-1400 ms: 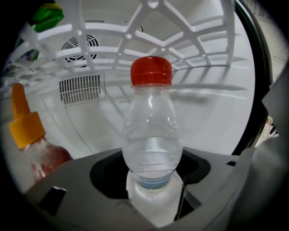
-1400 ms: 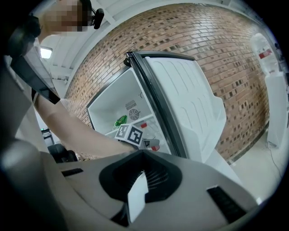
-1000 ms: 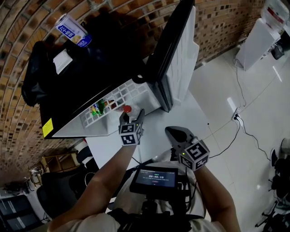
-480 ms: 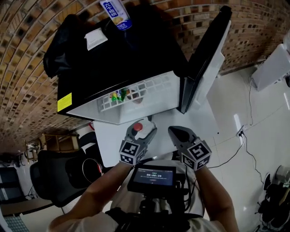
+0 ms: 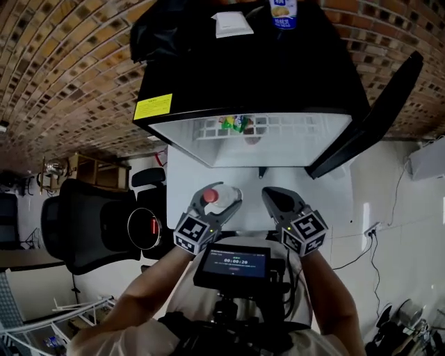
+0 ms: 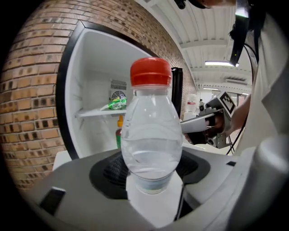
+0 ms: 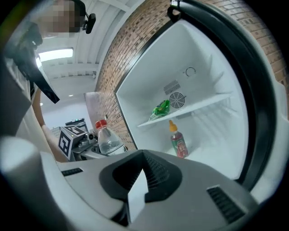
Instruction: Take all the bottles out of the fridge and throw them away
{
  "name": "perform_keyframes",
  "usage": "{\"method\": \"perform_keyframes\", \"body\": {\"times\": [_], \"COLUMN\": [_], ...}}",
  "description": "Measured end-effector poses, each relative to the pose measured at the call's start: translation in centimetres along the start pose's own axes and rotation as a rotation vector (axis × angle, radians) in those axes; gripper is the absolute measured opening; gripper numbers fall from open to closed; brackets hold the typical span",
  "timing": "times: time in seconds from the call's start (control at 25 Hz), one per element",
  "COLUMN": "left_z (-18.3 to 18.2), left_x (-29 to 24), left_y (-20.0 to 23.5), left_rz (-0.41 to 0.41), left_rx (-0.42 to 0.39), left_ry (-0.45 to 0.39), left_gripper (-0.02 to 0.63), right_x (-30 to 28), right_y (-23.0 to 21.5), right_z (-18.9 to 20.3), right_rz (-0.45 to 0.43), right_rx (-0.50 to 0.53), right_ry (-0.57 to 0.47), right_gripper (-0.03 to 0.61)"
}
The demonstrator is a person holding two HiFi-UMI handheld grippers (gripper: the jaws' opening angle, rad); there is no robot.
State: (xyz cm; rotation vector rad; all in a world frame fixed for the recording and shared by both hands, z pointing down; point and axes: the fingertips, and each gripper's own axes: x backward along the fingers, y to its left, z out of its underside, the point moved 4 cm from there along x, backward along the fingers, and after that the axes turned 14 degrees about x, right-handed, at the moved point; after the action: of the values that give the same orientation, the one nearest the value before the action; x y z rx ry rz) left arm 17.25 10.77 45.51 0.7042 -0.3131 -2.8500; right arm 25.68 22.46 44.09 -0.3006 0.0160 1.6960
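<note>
A clear bottle [image 5: 221, 201] with a red cap stands upright between the jaws of my left gripper [image 5: 222, 202], which is shut on it in front of the open fridge [image 5: 181, 135]. In the left gripper view the bottle [image 6: 151, 135] fills the middle, a little water in it, held low on its body by the left gripper [image 6: 152, 182]. My right gripper [image 5: 272, 199] is beside it, shut and empty; its jaws meet in the right gripper view [image 7: 137, 187]. Inside the fridge a small red-labelled bottle [image 7: 179, 140] stands below a shelf holding a green packet [image 7: 161, 108].
The fridge door [image 5: 368, 118] hangs open to the right. A carton [image 5: 283, 12] and a white paper [image 5: 233, 24] lie on the black fridge top. A white table [image 5: 184, 184] is under the grippers, a black office chair [image 5: 80, 226] to the left.
My left gripper has drawn back from the fridge with the red-capped bottle in it. The right gripper has moved alongside it. The view has swung round to face the fridge opening.
</note>
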Motion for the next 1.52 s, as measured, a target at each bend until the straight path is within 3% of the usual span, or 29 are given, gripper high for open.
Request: {"method": "perform_keyframes", "body": {"times": [0.12,0.36,0.56,0.96,1.52], "left_z": [0.3,1.3,2.8,4.5,13.9], "left_x": [2.3,6.1,8.1,11.6,24.3], "left_y": [1.4,3.4,5.1,8.2,16.2], "left_rz": [-0.039,-0.154,-0.185,-0.290,-0.634], "left_rx": [0.000,0.108,0.108,0.206,0.457], "left_ry": [-0.014,-0.021,-0.040,-0.084,-0.075], "left_gripper": [0.314,0.314,0.314,0.314,0.314], "right_x": [-2.2,-5.6,-7.8,-11.0,-18.4], "right_y": [1.5,4.1,5.9,8.7,17.3], "right_z": [-0.3,-0.5,-0.8,-0.6,-0.2], "right_rz": [-0.052,-0.152,-0.206,-0.291,-0.489], "right_rx": [0.014,0.039,0.049,0.071,0.103], "right_ry": [0.006,0.029,0.032,0.068,0.122], "right_gripper": [0.002,0.002,0.002,0.002,0.002]}}
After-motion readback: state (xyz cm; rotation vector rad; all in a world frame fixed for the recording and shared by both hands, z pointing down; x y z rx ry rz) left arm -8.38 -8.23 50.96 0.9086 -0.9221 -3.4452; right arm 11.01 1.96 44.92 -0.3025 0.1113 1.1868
